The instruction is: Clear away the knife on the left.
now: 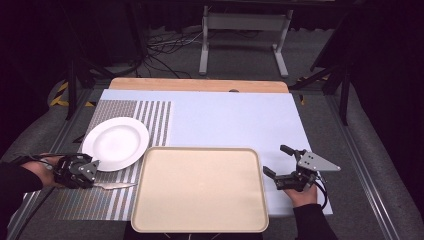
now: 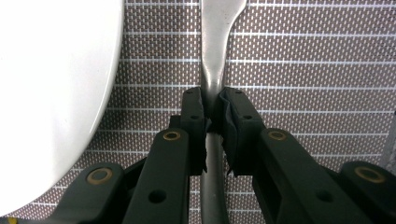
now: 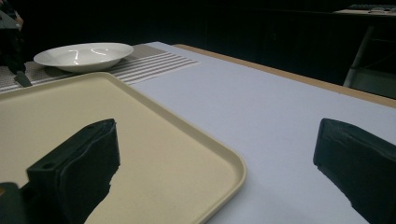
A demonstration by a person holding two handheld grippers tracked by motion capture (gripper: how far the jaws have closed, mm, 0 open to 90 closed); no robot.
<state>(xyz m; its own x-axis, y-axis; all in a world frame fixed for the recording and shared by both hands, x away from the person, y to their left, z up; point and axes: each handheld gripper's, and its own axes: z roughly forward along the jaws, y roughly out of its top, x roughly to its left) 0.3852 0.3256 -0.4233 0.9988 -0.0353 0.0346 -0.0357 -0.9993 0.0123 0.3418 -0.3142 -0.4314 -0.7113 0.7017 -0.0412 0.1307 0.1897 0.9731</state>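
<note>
Item: fork pickup, grasp stage.
My left gripper [image 2: 212, 109] pinches the fork [image 2: 215, 56] handle on the placemat [image 2: 303, 70], beside the plate [image 2: 51, 84] near the desk's left edge; right gripper [image 1: 283, 167] spread, idle; next, lift level toward the tray [image 1: 200, 190].

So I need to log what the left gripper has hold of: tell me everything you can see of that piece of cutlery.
The piece of cutlery is plain, shiny silver metal with a slim handle that widens toward its far end; whether that end is a knife, fork or spoon I cannot tell. It lies flat on the striped woven placemat, beside the white plate, short of the beige tray. The left gripper has its jaws pinched on the narrow part of the handle.
</note>
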